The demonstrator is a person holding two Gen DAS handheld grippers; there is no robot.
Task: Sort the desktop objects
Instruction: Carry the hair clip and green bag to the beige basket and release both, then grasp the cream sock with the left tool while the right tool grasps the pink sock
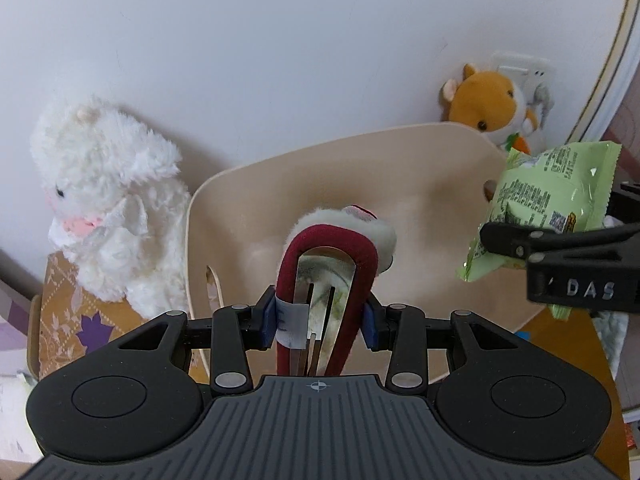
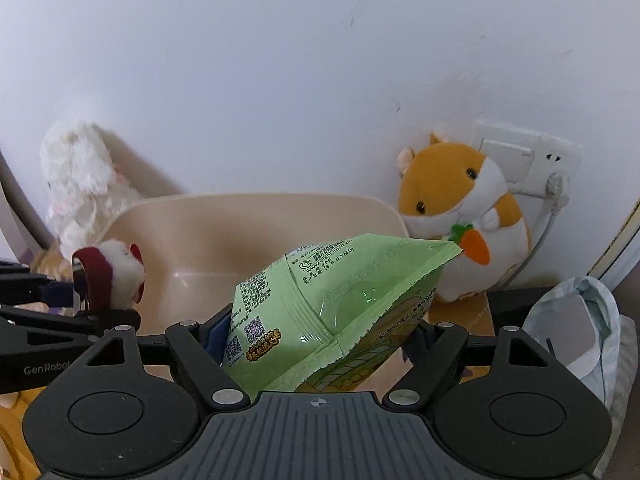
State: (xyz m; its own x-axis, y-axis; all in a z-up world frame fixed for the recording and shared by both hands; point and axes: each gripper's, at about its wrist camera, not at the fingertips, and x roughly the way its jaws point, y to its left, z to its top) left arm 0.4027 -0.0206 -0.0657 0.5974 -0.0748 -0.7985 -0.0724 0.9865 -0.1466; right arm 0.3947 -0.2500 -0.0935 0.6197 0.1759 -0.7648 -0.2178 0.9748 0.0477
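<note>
My left gripper (image 1: 320, 320) is shut on a dark-red fabric clip (image 1: 366, 264) with a white plush tuft (image 1: 344, 220) at its tip; the blue pads press on both of its sides. It hangs over the open beige basket (image 1: 400, 160). My right gripper (image 2: 316, 338) is shut on a light-green snack bag (image 2: 332, 292), held just above the basket's near rim (image 2: 256, 200). In the left wrist view the bag (image 1: 552, 196) sits at the right with a black right-gripper finger (image 1: 516, 240) across it. In the right wrist view the clip (image 2: 100, 276) shows at the left.
A white plush lamb (image 1: 108, 208) sits on a patterned box (image 1: 68, 320) left of the basket. An orange hamster plush (image 2: 460, 208) with a carrot leans on the wall beside a socket (image 2: 520, 156). A tissue pack (image 2: 580, 332) lies at the right.
</note>
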